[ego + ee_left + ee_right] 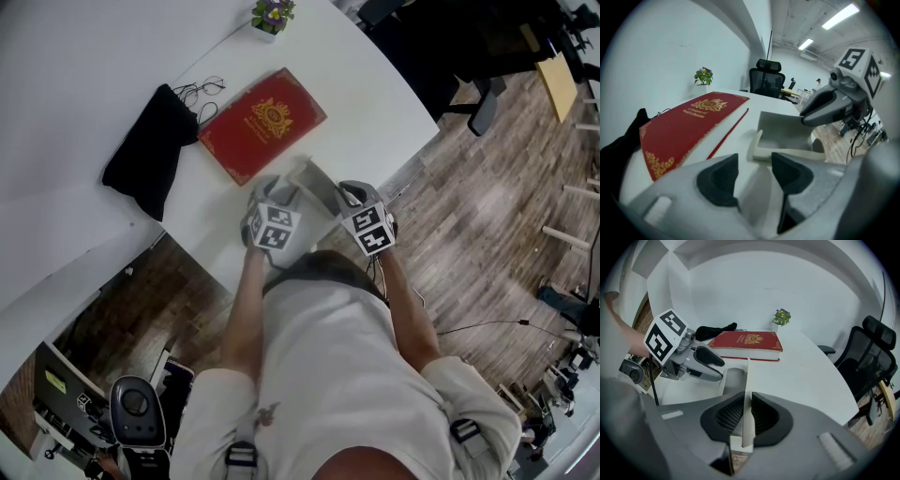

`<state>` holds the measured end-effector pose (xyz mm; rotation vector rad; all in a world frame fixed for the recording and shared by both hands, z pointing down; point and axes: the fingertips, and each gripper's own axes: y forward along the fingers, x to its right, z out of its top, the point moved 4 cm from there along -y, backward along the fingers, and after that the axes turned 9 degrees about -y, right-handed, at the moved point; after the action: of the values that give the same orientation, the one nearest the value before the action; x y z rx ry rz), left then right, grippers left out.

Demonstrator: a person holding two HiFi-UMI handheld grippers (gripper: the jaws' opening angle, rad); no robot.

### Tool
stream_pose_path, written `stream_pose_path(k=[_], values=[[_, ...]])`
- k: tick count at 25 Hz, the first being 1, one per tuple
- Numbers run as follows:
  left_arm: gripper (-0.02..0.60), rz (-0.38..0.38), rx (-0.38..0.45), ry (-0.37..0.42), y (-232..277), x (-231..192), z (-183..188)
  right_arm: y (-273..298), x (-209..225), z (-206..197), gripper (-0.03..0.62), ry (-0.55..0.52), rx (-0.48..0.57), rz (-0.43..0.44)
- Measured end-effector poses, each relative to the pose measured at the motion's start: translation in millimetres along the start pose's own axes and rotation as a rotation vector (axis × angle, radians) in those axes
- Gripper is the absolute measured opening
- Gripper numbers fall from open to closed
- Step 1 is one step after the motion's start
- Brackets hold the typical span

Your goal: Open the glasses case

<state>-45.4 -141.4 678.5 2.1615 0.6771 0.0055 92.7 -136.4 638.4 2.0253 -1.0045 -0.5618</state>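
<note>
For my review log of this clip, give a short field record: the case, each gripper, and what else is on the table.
case: glasses case on white table, lid raised
right gripper: shut on the lid's edge
left gripper: open, empty, case just ahead of it
other items: red book, glasses, black cloth, potted plant
task: case partly open
</note>
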Motion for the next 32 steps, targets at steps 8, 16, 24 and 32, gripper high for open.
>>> stream_pose_path(k=[8, 16, 24, 32], values=[[0.221, -0.002, 0.006, -0.001, 1.3, 0.5, 0.0, -0.7, 5.5, 0.0, 0.032, 0.007, -0.002, -0.009], [0.221, 0.000, 0.003, -0.004, 2.1, 0.3, -0.8, 0.9, 9.8, -3.0, 0.025, 0.006, -0.014, -0.016], [0.221, 0.007, 0.002, -0.001, -0.4, 0.3, 2.4, 1.3, 13.7, -5.0, 0.020, 0.009, -0.022, -0.039], [0.221, 0.006, 0.001, -0.005, -0.6, 0.0, 2.0, 3.4, 14.9, -3.5, 0.017, -0.010, -0.033, -0.076]])
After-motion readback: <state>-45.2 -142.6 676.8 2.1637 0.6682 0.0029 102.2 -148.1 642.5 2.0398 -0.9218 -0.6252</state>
